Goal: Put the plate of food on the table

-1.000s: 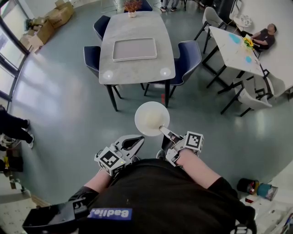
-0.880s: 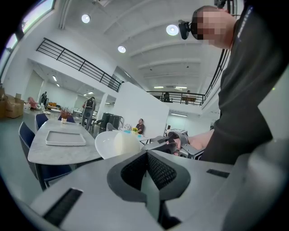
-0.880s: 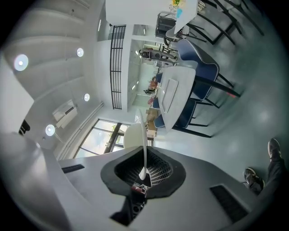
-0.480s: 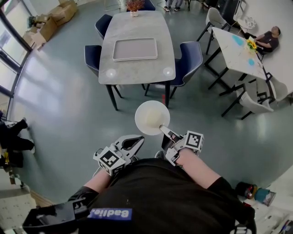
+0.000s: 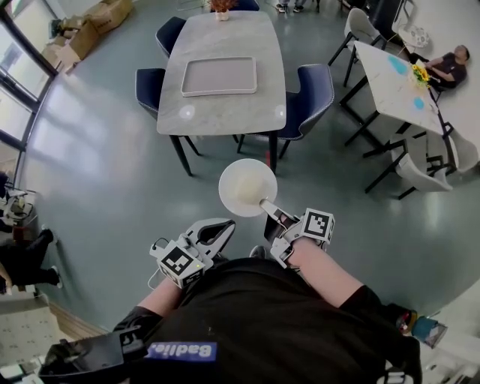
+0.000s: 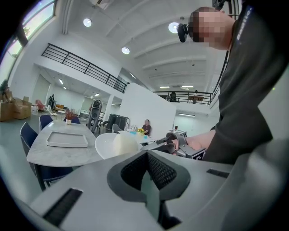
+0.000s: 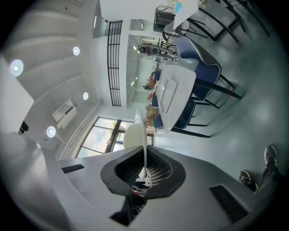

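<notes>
A white plate (image 5: 247,187) with a pale mound of food hangs over the grey floor, in front of the person. My right gripper (image 5: 268,210) is shut on its near rim; the plate (image 7: 144,135) runs edge-on between the pads in the right gripper view. My left gripper (image 5: 214,234) is beside it at the left, jaws shut with nothing between them (image 6: 146,173). The plate (image 6: 113,145) also shows past it. Ahead stands the grey marble table (image 5: 225,112) with a flat tray (image 5: 219,76) on it.
Dark blue chairs (image 5: 311,94) (image 5: 148,86) flank the table, and a flower pot (image 5: 223,6) stands at its far end. A second white table (image 5: 390,75) with a seated person (image 5: 454,64) is at the right. Cardboard boxes (image 5: 94,19) lie top left; a bystander (image 5: 26,255) is at the left edge.
The plate and both grippers keep their pose and have edged slightly toward the table. The bystander at the left edge has moved down the frame.
</notes>
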